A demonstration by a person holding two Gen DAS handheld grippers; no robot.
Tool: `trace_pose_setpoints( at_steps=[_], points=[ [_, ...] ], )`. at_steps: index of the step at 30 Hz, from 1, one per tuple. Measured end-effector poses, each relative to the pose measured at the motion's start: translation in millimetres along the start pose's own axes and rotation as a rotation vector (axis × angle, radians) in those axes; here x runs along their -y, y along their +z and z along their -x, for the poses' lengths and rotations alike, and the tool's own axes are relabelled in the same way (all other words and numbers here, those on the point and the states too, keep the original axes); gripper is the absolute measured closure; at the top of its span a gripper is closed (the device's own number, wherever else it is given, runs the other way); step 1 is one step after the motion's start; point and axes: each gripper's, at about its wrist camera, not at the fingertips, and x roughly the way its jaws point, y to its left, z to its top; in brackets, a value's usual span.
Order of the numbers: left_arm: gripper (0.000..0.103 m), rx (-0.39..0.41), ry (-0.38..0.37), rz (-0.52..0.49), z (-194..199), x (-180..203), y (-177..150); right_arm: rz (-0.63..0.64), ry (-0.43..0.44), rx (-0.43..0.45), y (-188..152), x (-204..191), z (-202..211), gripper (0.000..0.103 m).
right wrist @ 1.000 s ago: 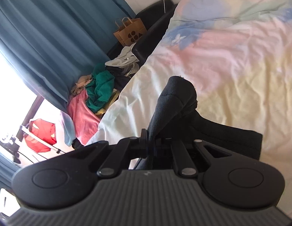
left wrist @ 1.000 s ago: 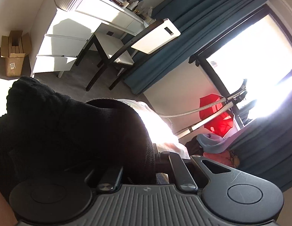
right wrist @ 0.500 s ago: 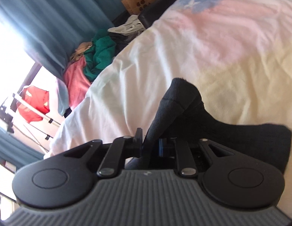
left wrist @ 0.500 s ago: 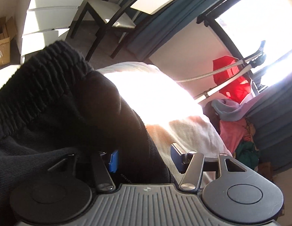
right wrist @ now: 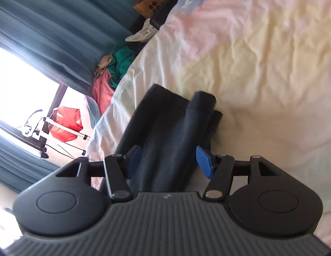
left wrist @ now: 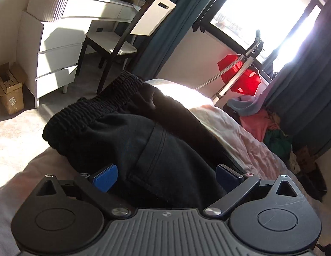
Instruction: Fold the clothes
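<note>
While both sets of jaws are opening around it without pressing, the black trousers [left wrist: 144, 140] lie bunched on the pastel bedspread [right wrist: 261, 53], ribbed waistband [left wrist: 90, 108] crumpled, between left gripper [left wrist: 165, 176] and right gripper [right wrist: 168, 160].

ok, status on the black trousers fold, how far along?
Done: black trousers lie on the bed, elastic waistband end doubled over. In hand: nothing gripped; left gripper and right gripper jaws are opening, fabric between them but the pads look clear. Left: the leg end is bunched, so squaring up. Clothes pile beside the bed looks unfolded.
</note>
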Motion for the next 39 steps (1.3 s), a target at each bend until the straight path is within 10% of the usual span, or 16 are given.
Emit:
trace_pose_setpoints(
  at_steps=[7,11,18,22,31,39],
  points=[
    [0.004,-0.085,-0.138,0.389,-19,-84,-69,-0.149,0.064,-0.080,-50,45,-32,0.043],
    [0.001,0.099,-0.187,0.499,-35,-89,-66,-0.178,0.152,-0.017,-47,42,-60,0.043],
    [0.036,0.260,-0.044,0.612,-70,-85,-38,-0.212,0.167,0.047,-27,29,-107,0.044],
    [0.080,0.249,-0.052,0.733,-71,-97,-23,-0.094,-0.014,0.087,-22,1,-114,0.078],
    [0.086,0.261,-0.024,0.594,-3,-57,13,-0.028,0.029,0.117,-11,-27,-45,0.089],
    [0.086,0.135,-0.001,0.449,90,-53,35,-0.123,0.042,0.049,-22,35,39,0.089]
  ],
)
